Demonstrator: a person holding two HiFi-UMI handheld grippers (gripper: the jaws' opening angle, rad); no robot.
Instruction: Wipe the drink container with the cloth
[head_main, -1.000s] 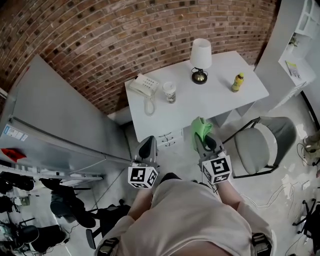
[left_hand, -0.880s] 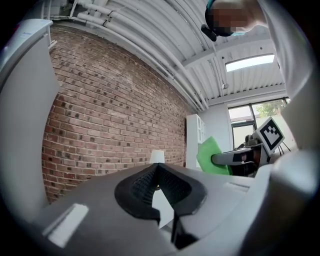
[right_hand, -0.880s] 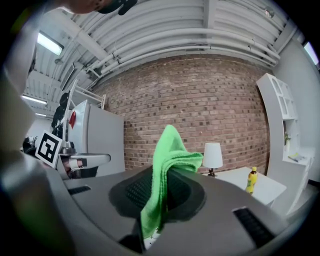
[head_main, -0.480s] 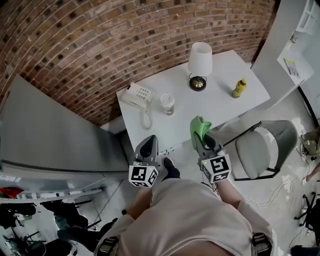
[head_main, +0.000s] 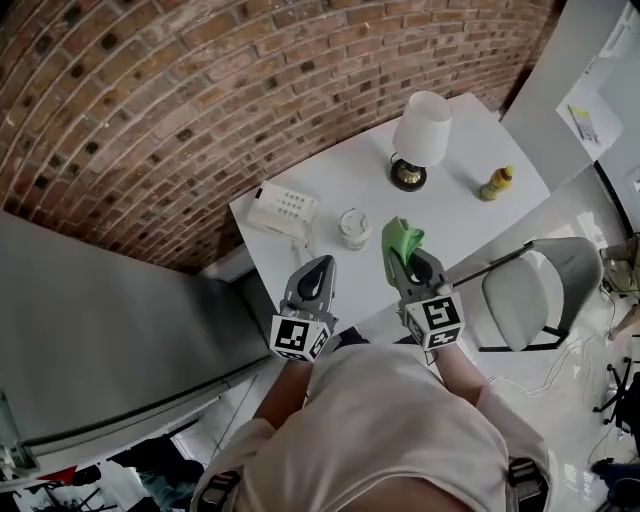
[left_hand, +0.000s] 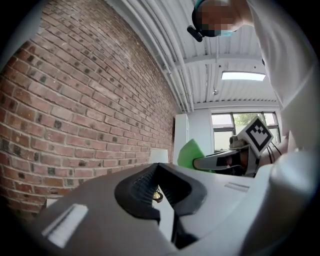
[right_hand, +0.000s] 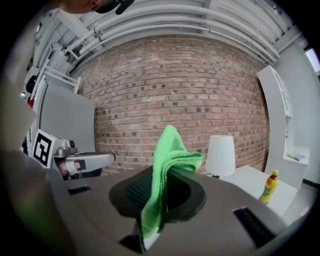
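As the right gripper (right_hand: 161, 196) clamps a bright green microfibre cloth (right_hand: 170, 150) between its jaws, folds of the fabric stick up past the tips. The left gripper (left_hand: 156, 172), just beside it, has its jaws together on nothing. Both are held over the near edge of a white worktop (head_main: 460, 222) set against a red brick wall (head_main: 150, 110). A lidded paper cup (head_main: 354, 227) stands just ahead of the grippers, beside a white desk telephone (head_main: 282, 210). A white-shaded table lamp (head_main: 420, 135) stands farther back, and a small yellow drink bottle (head_main: 497, 183) stands upright near the worktop's right edge, well apart from the cloth. A grey chair (head_main: 540, 295) sits to the right.
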